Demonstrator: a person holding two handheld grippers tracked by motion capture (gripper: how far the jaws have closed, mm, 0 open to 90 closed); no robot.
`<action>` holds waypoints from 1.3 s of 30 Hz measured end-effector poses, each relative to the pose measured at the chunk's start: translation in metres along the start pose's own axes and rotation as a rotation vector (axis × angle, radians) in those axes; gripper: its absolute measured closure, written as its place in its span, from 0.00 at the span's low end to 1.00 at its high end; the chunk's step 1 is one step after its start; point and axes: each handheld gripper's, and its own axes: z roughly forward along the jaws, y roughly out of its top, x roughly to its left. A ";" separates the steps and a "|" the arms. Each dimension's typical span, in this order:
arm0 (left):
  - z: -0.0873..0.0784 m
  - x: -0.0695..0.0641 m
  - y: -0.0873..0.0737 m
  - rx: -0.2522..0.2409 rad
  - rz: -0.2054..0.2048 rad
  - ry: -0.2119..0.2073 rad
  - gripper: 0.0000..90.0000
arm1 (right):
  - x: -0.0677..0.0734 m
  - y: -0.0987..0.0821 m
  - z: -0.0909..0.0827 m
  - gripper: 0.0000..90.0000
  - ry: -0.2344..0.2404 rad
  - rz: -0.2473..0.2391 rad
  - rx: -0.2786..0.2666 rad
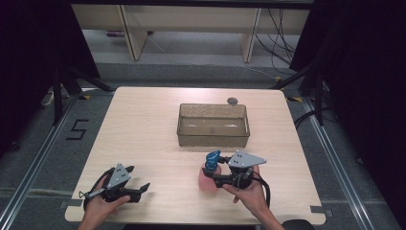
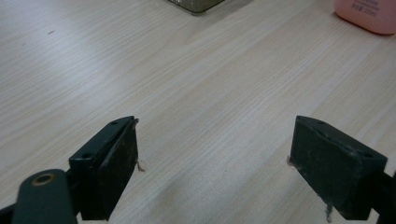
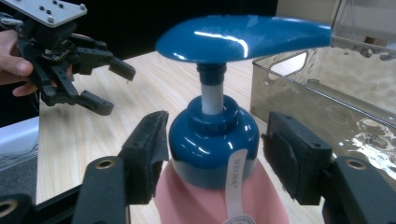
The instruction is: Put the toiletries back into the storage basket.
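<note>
A pale wooden desk [image 1: 143,139] stands on a grey floor between dark curtains, with a clear bin [image 1: 213,125] at its middle. Just in front of the bin, on the near right, stands a pink pump bottle [image 1: 208,178] with a blue pump head [image 3: 243,37].

The right claw [image 3: 212,154] comes in level at the bottle's blue collar, one jaw on each side. The jaws stand narrow, yet the right gripper view leaves a sliver of gap at each pad, so the bottle looks bracketed rather than clamped. Taking it at the collar, under the wide pump head, probably keeps it from slipping out when lifted, likely toward the bin.

The left claw [image 2: 215,154] waits wide apart over bare desk at the near left, holding nothing, apparently kept out of the way.

The high view gives the layout; the right gripper view alone shows the gaps at the pads. The left gripper view catches the bottle's pink base and a corner of the bin.
</note>
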 end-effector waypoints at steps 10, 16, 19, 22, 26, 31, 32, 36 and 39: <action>0.001 -0.001 0.000 -0.003 -0.008 0.002 0.16 | 0.001 0.000 0.003 0.55 -0.004 0.005 0.007; 0.000 0.001 0.000 0.010 0.025 -0.001 0.16 | 0.006 0.001 0.003 0.59 -0.039 -0.054 -0.017; 0.001 -0.001 -0.001 -0.008 -0.021 -0.002 0.17 | 0.009 0.003 0.003 0.59 -0.077 -0.070 -0.002; 0.000 0.000 -0.001 0.007 -0.001 -0.001 0.17 | 0.013 0.003 0.002 0.60 -0.087 -0.022 0.016; 0.000 0.000 0.000 0.000 -0.008 -0.007 0.17 | 0.009 0.006 -0.001 0.60 -0.091 0.008 -0.001; 0.000 0.000 0.000 0.002 -0.010 -0.001 0.17 | 0.009 0.014 -0.004 0.60 -0.098 -0.009 -0.020; 0.000 0.000 0.000 0.002 -0.010 -0.001 0.17 | 0.009 0.014 -0.004 0.60 -0.098 -0.009 -0.020; 0.000 0.001 0.000 -0.004 -0.006 0.000 0.17 | 0.002 0.017 -0.005 0.60 -0.111 0.002 -0.032; -0.001 0.003 0.000 0.015 0.030 0.005 0.17 | -0.003 0.019 -0.005 0.60 -0.112 0.011 -0.028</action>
